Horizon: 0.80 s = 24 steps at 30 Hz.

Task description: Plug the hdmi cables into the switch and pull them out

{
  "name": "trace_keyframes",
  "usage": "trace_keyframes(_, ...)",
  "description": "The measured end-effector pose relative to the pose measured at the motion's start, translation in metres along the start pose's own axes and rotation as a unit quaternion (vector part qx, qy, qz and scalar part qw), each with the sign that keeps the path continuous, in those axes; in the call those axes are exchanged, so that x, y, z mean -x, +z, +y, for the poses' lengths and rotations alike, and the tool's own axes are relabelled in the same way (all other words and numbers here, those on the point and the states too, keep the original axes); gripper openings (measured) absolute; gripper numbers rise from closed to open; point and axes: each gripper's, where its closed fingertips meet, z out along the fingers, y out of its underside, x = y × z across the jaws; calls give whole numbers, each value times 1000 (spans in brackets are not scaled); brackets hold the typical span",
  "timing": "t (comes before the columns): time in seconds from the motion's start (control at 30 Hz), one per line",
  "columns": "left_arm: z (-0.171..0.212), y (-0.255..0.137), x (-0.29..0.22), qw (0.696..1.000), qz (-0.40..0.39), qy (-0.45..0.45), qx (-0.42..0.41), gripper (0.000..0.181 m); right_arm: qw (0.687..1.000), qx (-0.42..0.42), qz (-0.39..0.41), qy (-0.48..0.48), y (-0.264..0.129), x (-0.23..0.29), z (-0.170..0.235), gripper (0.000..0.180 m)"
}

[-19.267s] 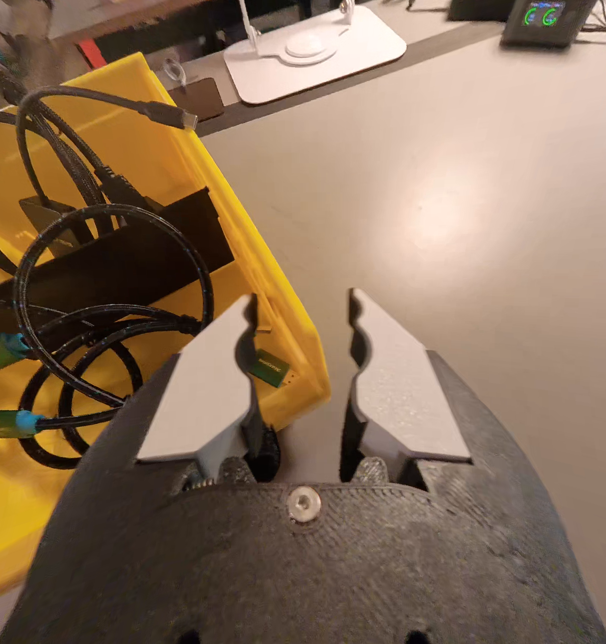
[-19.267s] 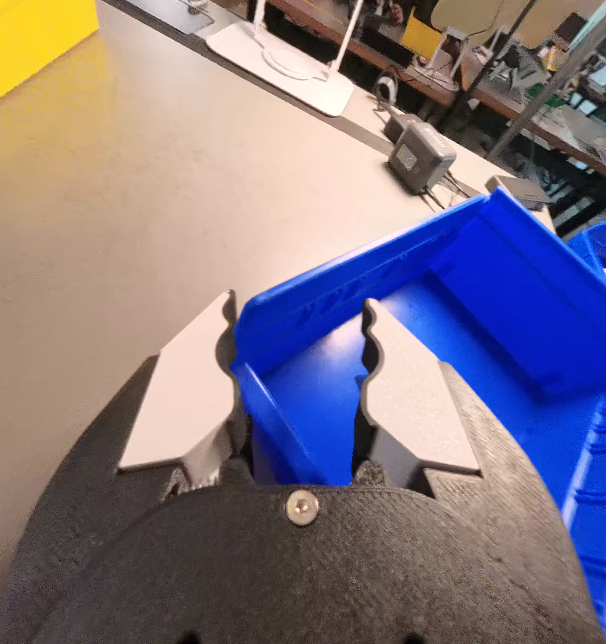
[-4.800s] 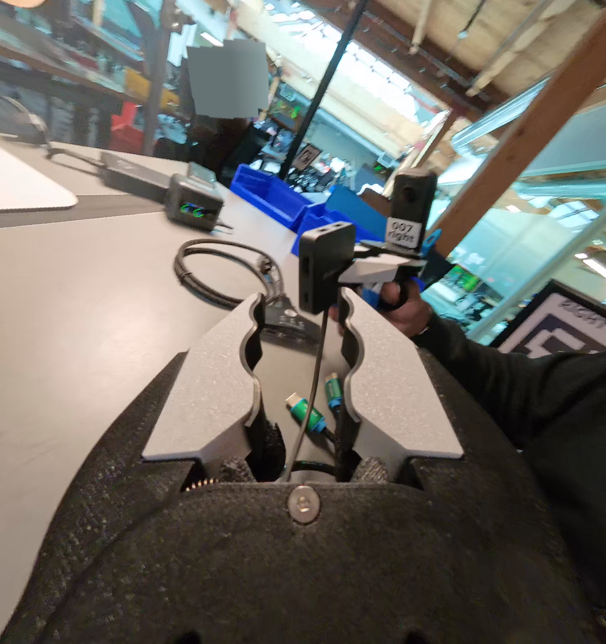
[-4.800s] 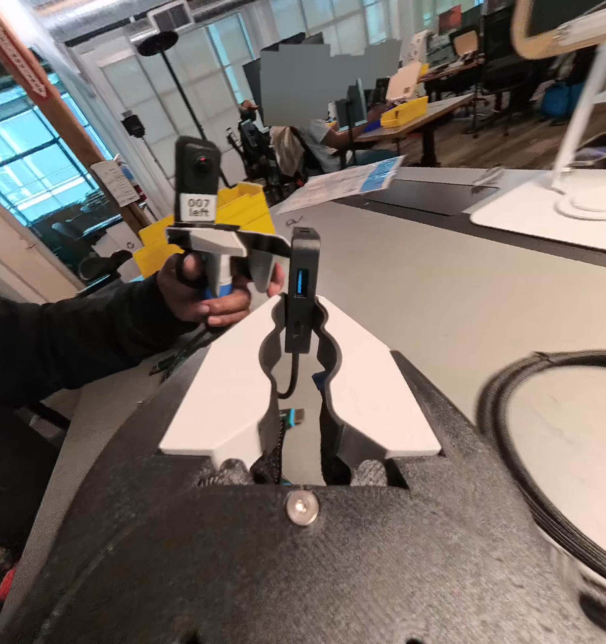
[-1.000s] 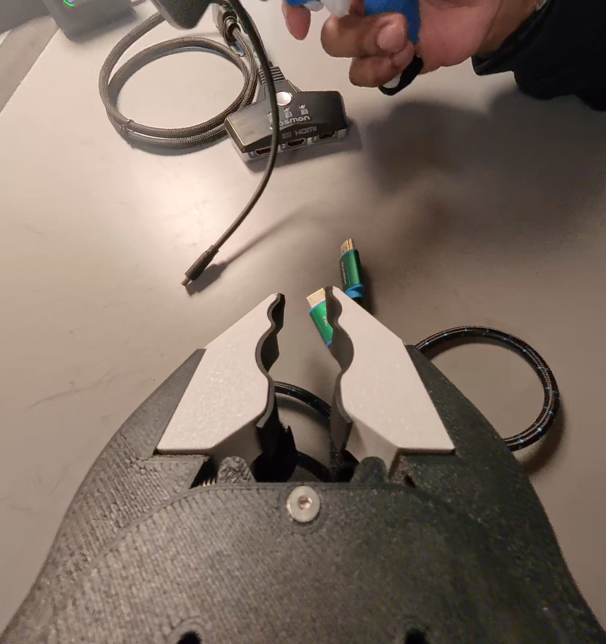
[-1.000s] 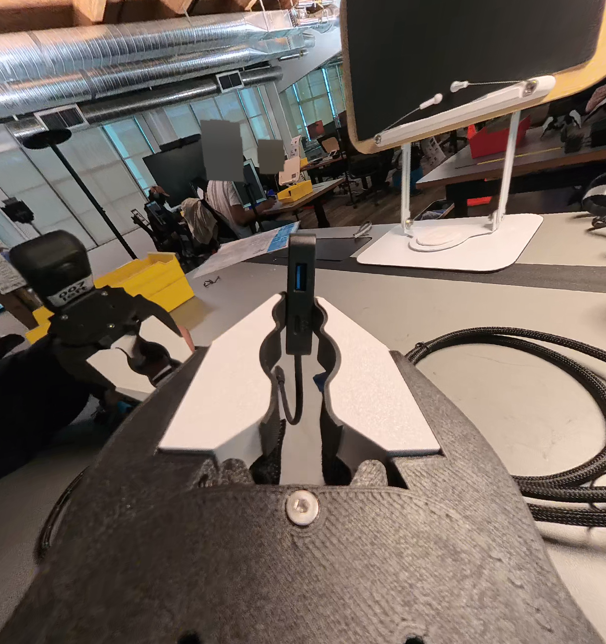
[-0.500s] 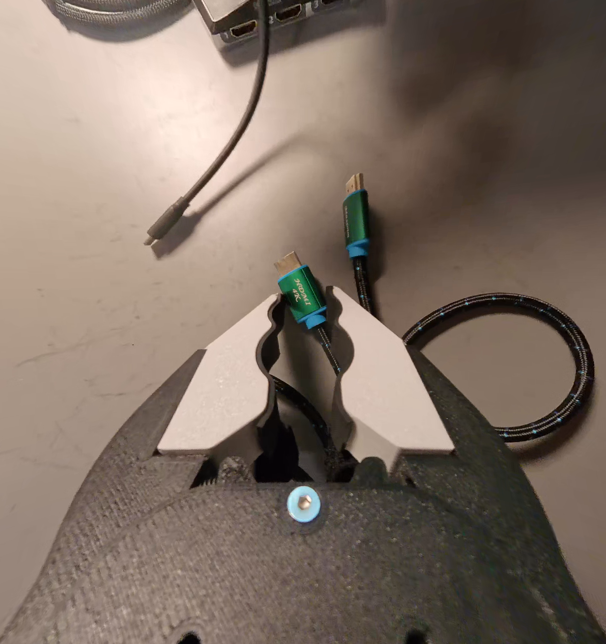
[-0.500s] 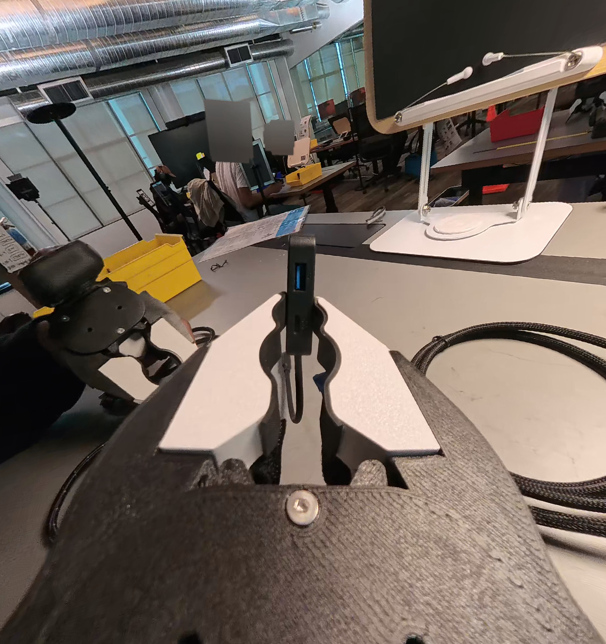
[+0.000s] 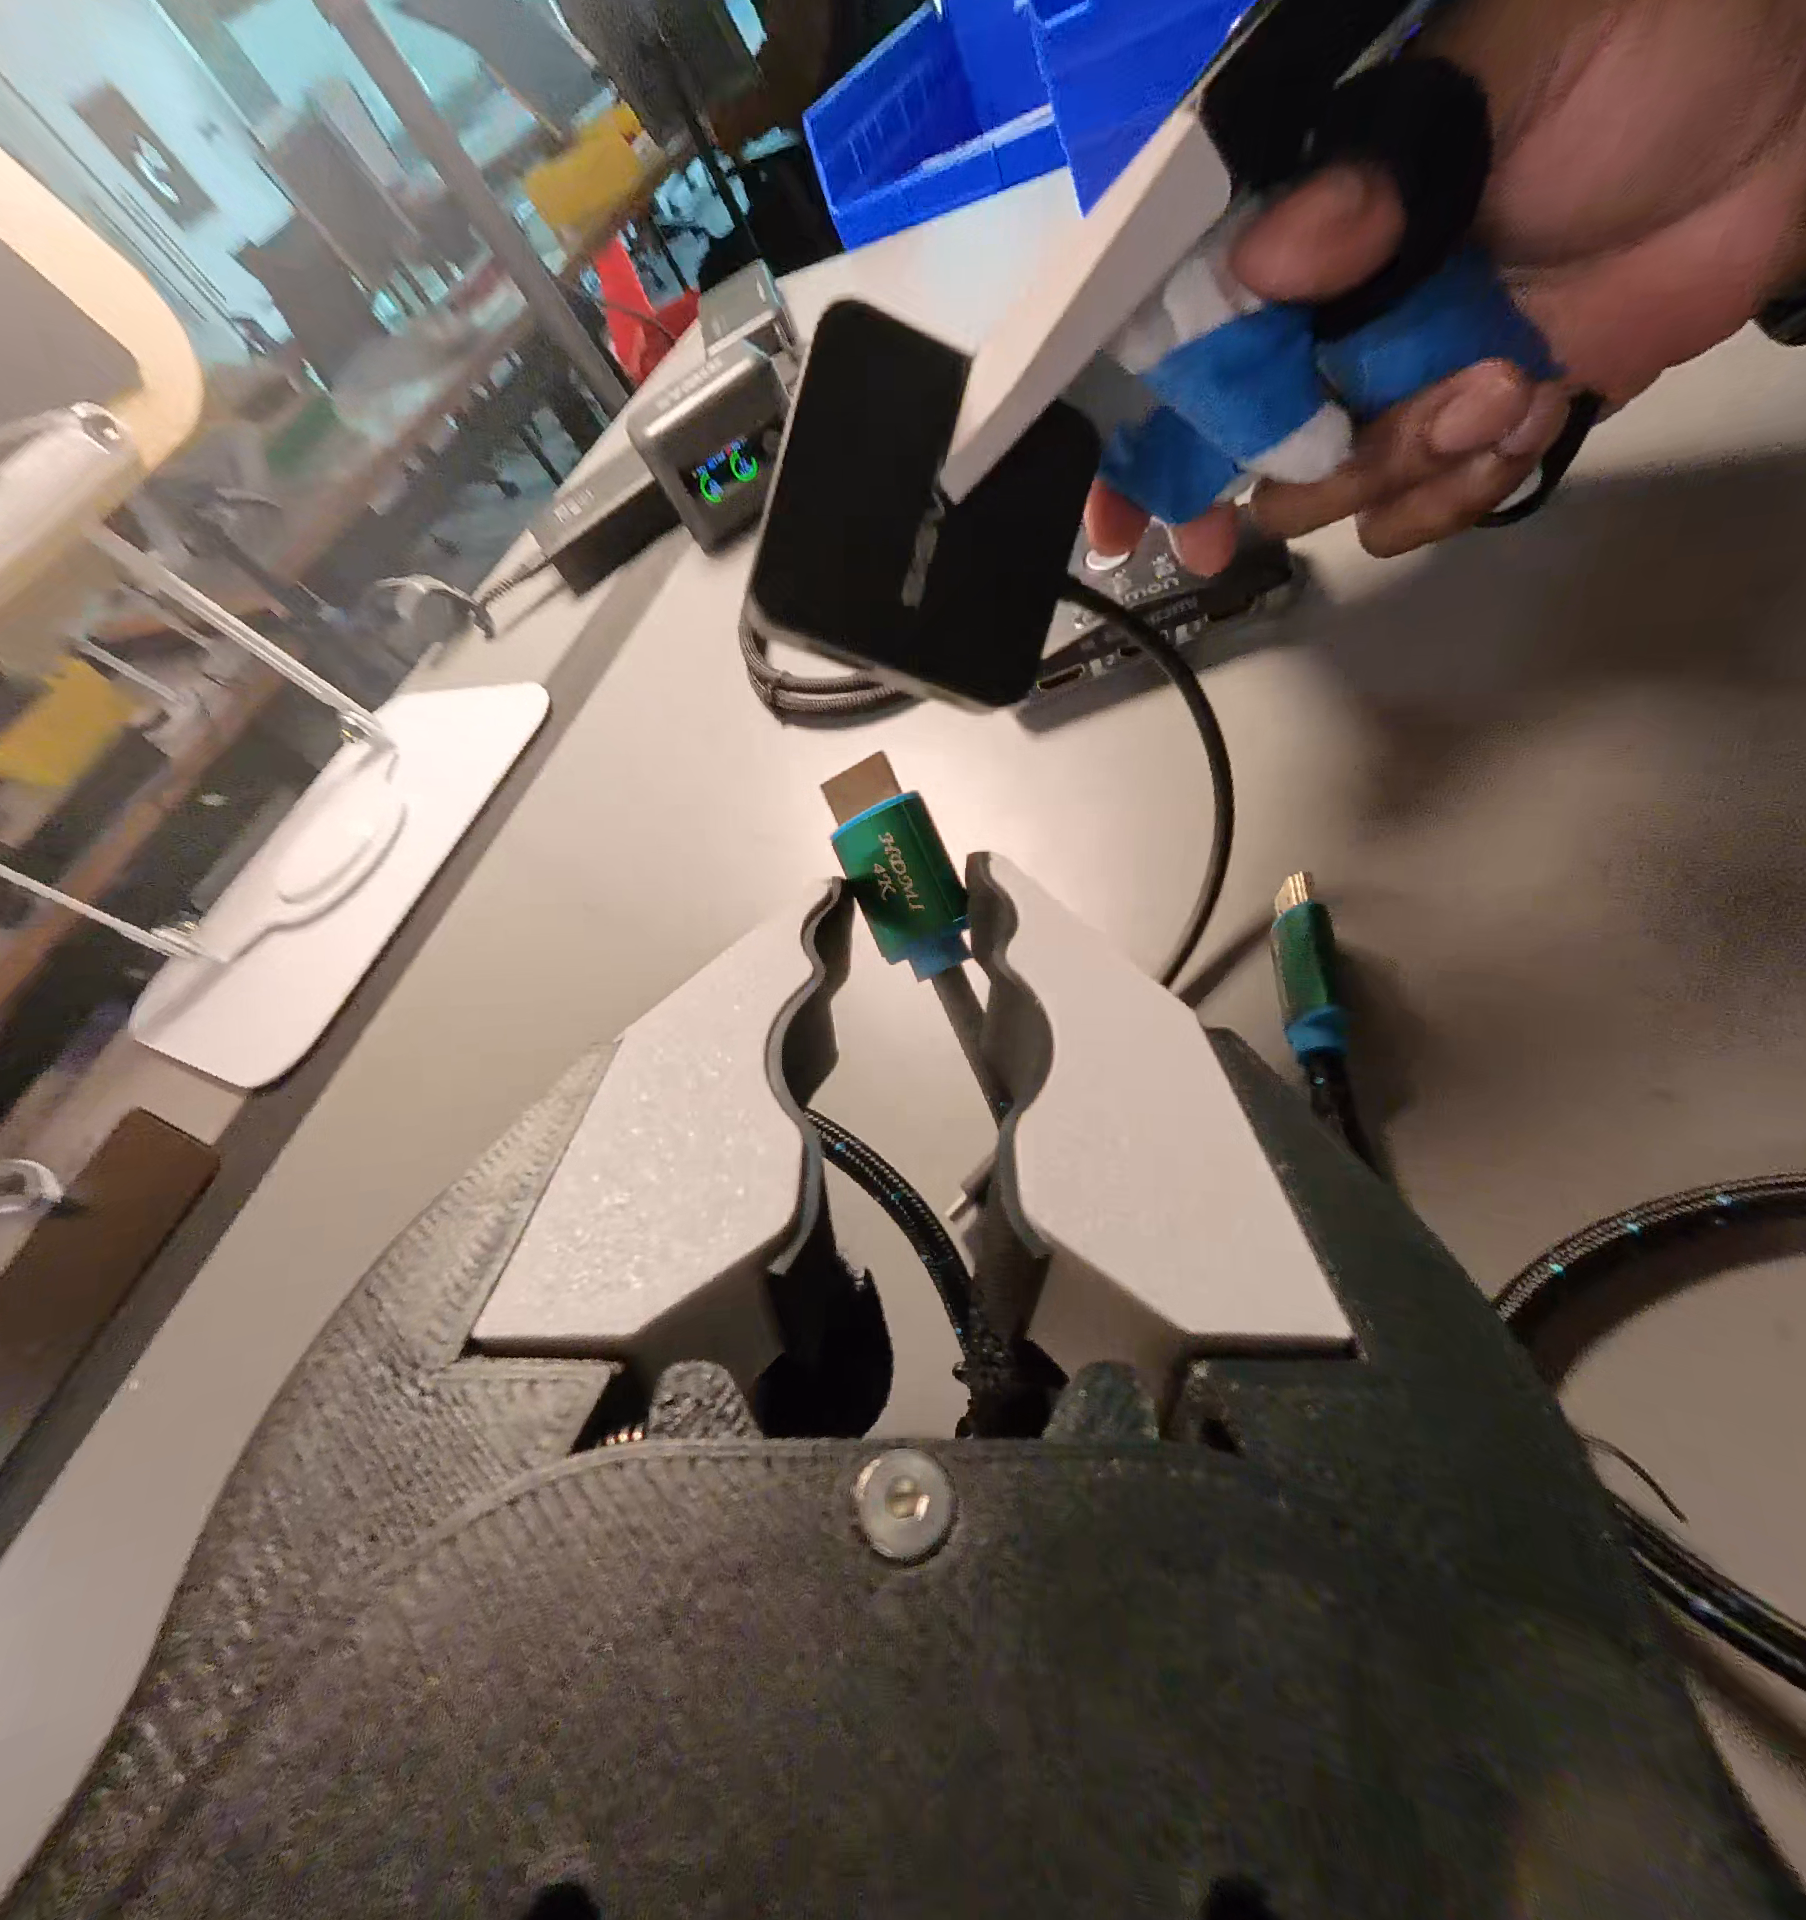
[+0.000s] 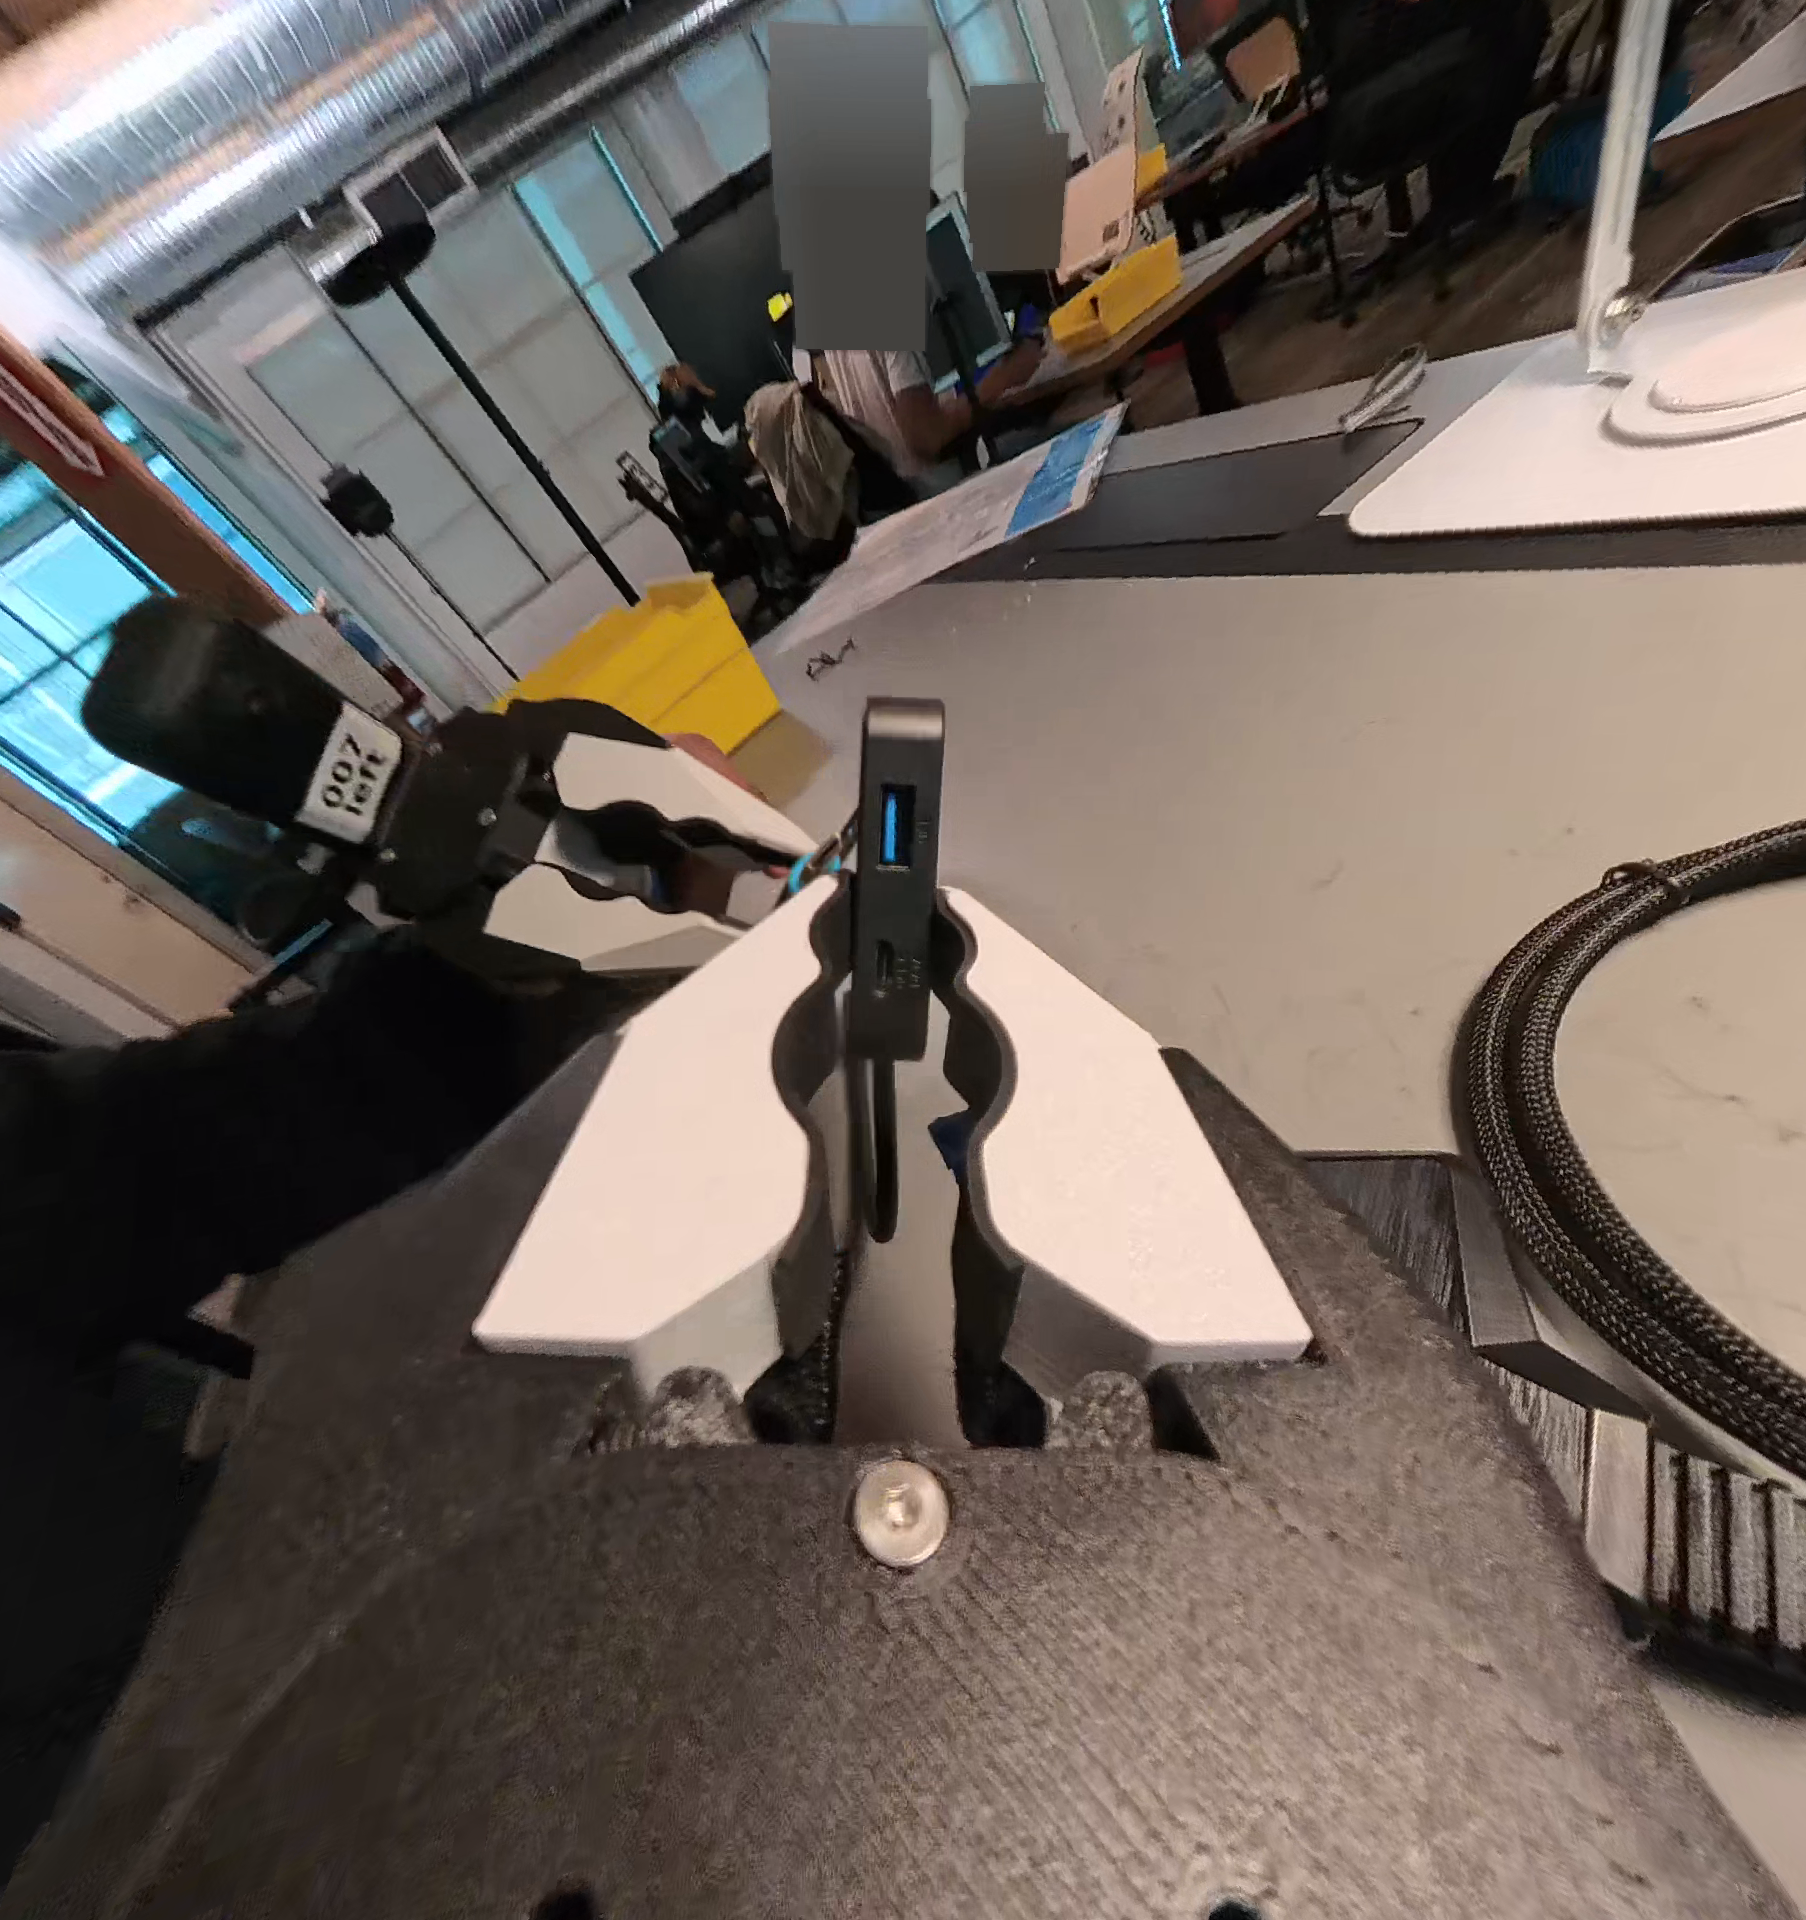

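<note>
My left gripper [image 9: 909, 899] is shut on a green HDMI plug [image 9: 894, 883] and holds it off the table, metal tip forward. A second green HDMI plug [image 9: 1304, 956] lies on the table to its right. My right gripper [image 10: 894, 935] is shut on a slim black adapter box [image 10: 899, 831], edge-on, with a blue port showing. In the left wrist view that box [image 9: 909, 540] hangs just beyond the held plug, with its thin black lead [image 9: 1216, 790] trailing down. The black HDMI switch [image 9: 1169, 613] lies on the table behind it, partly hidden. The left gripper [image 10: 774, 852] shows close beside the box.
A black braided cable coil [image 10: 1564, 1143] lies on the table at the right. A white stand base [image 9: 338, 852] sits at the left, a small grey device with green lights [image 9: 712, 468] at the back. A yellow bin [image 10: 660, 655] and blue bins [image 9: 930, 135] stand farther off. One gripper's finger ends stand about 7 cm off the other's. The black HDMI switch [image 9: 1169, 613] sits 10 cm or so from the ends of my right fingers.
My left gripper has closed on the green plug, lifted it off the table and tilted up towards the black box. My right gripper still holds the box, now nearer the left gripper.
</note>
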Motion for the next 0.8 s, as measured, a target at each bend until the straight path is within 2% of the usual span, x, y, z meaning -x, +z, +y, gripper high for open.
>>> trace_keyframes(0.13,-3,2,1,999,-24,19,-26,23,998,18,19,-59,3,4,4,14)
trace_keyframes(0.37,-5,-1,9,998,-39,7,-49,23,995,22,33,-93,2,1,4,14)
trace_keyframes(0.6,-3,-1,12,997,-55,19,-45,23,961,52,94,-255,6,4,10,14)
trace_keyframes(0.8,-6,-3,14,996,-67,29,-57,23,951,53,95,-291,6,9,10,15)
